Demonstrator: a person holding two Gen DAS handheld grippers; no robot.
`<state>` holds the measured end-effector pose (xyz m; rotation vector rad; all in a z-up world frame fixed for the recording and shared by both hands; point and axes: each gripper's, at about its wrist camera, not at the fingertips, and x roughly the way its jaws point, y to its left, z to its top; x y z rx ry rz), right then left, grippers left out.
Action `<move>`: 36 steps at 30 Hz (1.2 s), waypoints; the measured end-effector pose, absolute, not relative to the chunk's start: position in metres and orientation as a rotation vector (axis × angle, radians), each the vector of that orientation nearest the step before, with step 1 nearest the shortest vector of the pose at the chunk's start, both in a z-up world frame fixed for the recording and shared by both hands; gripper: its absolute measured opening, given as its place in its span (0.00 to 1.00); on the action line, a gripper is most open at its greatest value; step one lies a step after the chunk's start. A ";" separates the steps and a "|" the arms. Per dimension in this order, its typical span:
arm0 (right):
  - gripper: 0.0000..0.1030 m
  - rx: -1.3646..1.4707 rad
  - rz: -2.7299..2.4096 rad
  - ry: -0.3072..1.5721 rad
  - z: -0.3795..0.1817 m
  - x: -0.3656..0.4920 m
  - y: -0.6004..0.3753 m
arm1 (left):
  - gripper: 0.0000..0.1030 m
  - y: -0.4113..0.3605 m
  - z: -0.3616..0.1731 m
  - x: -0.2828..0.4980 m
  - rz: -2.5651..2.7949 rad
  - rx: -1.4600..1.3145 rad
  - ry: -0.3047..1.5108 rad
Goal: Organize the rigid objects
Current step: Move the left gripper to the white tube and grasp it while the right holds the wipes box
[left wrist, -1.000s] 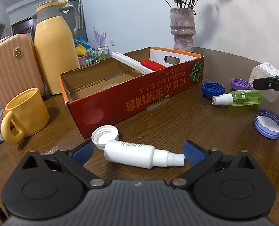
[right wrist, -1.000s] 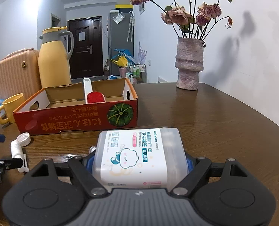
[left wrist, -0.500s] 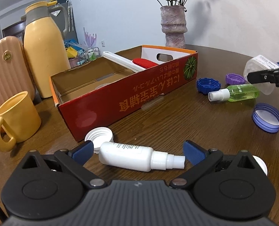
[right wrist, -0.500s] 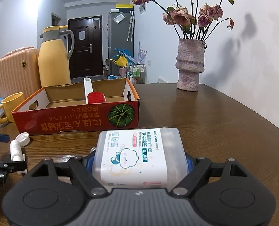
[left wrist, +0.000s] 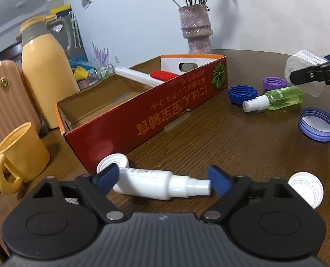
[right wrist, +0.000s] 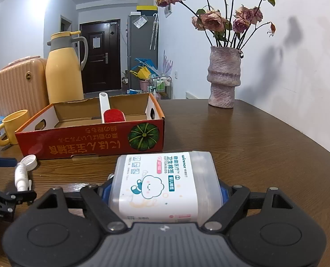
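Dark wooden tabletop [left wrist: 242, 146] spreads under both my claws. Between the blue pads of my left claw [left wrist: 162, 179] lies a white plastic spray bottle [left wrist: 151, 181] on its side; the jaws are closing around it, both pads at its ends or nearly so. Just beyond its left pad sits a white screw cap [left wrist: 111, 161], then the red cardboard box [left wrist: 156, 115] holding a white-handled red brush [left wrist: 147, 77]. My right claw [right wrist: 165, 189] is clenched on a clear plastic cotton-bud box [right wrist: 165, 182]. Off to the right lie a green spray bottle [left wrist: 278, 98] and blue lids.
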<state>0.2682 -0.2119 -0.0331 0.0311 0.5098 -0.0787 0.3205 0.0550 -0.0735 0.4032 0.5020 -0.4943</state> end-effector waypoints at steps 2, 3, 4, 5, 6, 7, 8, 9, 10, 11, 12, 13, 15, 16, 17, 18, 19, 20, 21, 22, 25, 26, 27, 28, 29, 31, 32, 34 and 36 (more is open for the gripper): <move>0.79 0.033 -0.078 0.509 -0.033 0.267 -0.212 | 0.75 0.052 -0.074 0.317 -0.493 0.419 0.491; 0.79 0.035 -0.077 0.508 -0.033 0.266 -0.212 | 0.73 0.051 -0.074 0.316 -0.492 0.422 0.486; 0.79 0.036 -0.077 0.507 -0.033 0.266 -0.213 | 0.70 0.051 -0.074 0.315 -0.488 0.422 0.486; 0.79 0.037 -0.076 0.507 -0.033 0.265 -0.213 | 0.70 0.052 -0.074 0.315 -0.484 0.416 0.491; 0.79 0.039 -0.076 0.506 -0.033 0.264 -0.213 | 0.70 0.053 -0.074 0.316 -0.481 0.408 0.501; 0.79 0.040 -0.075 0.506 -0.033 0.264 -0.213 | 0.71 0.053 -0.074 0.317 -0.477 0.401 0.510; 0.79 0.042 -0.074 0.504 -0.033 0.263 -0.214 | 0.75 0.054 -0.074 0.316 -0.476 0.397 0.515; 0.79 0.044 -0.073 0.503 -0.033 0.262 -0.214 | 0.78 0.054 -0.074 0.315 -0.472 0.396 0.514; 0.79 0.046 -0.072 0.502 -0.033 0.261 -0.215 | 0.82 0.054 -0.073 0.313 -0.465 0.396 0.505; 0.79 0.048 -0.071 0.501 -0.032 0.260 -0.215 | 0.85 0.055 -0.072 0.310 -0.460 0.393 0.496; 0.79 0.050 -0.070 0.500 -0.032 0.260 -0.216 | 0.87 0.056 -0.071 0.309 -0.458 0.384 0.490; 0.79 0.053 -0.069 0.499 -0.032 0.260 -0.217 | 0.90 0.057 -0.069 0.308 -0.452 0.368 0.488; 0.79 0.058 -0.069 0.499 -0.032 0.259 -0.219 | 0.93 0.060 -0.066 0.308 -0.438 0.332 0.493; 0.79 0.061 -0.068 0.500 -0.033 0.259 -0.219 | 0.94 0.062 -0.063 0.308 -0.426 0.305 0.501; 0.79 0.064 -0.066 0.499 -0.033 0.259 -0.220 | 0.94 0.063 -0.062 0.310 -0.407 0.280 0.510; 0.79 0.066 -0.065 0.499 -0.033 0.259 -0.221 | 0.94 0.064 -0.061 0.312 -0.388 0.255 0.522; 0.79 0.070 -0.064 0.499 -0.034 0.259 -0.221 | 0.94 0.065 -0.060 0.315 -0.369 0.227 0.536; 0.79 0.072 -0.064 0.500 -0.034 0.260 -0.222 | 0.93 0.065 -0.059 0.317 -0.344 0.202 0.548; 0.79 0.074 -0.062 0.501 -0.035 0.260 -0.222 | 0.93 0.064 -0.058 0.320 -0.322 0.189 0.554; 0.79 0.077 -0.060 0.502 -0.036 0.260 -0.222 | 0.93 0.063 -0.059 0.323 -0.287 0.177 0.564; 0.79 0.083 -0.054 0.503 -0.037 0.261 -0.222 | 0.84 0.059 -0.060 0.332 -0.206 0.133 0.603; 0.79 0.084 -0.052 0.503 -0.037 0.261 -0.221 | 0.82 0.058 -0.060 0.335 -0.180 0.118 0.617; 0.79 0.086 -0.049 0.502 -0.037 0.261 -0.221 | 0.80 0.058 -0.060 0.337 -0.159 0.100 0.628; 0.79 0.087 -0.047 0.502 -0.037 0.260 -0.221 | 0.76 0.057 -0.061 0.339 -0.139 0.078 0.640; 0.79 0.088 -0.045 0.501 -0.037 0.260 -0.220 | 0.73 0.056 -0.061 0.340 -0.122 0.064 0.647; 0.79 0.089 -0.041 0.501 -0.037 0.260 -0.221 | 0.68 0.053 -0.061 0.341 -0.083 0.046 0.659; 0.79 0.090 -0.039 0.501 -0.037 0.260 -0.221 | 0.63 0.051 -0.062 0.342 -0.064 0.041 0.670; 0.80 0.092 -0.035 0.501 -0.037 0.260 -0.221 | 0.54 0.049 -0.064 0.342 -0.055 0.015 0.693; 0.79 0.095 -0.031 0.500 -0.037 0.260 -0.221 | 0.44 0.047 -0.065 0.340 -0.047 -0.005 0.704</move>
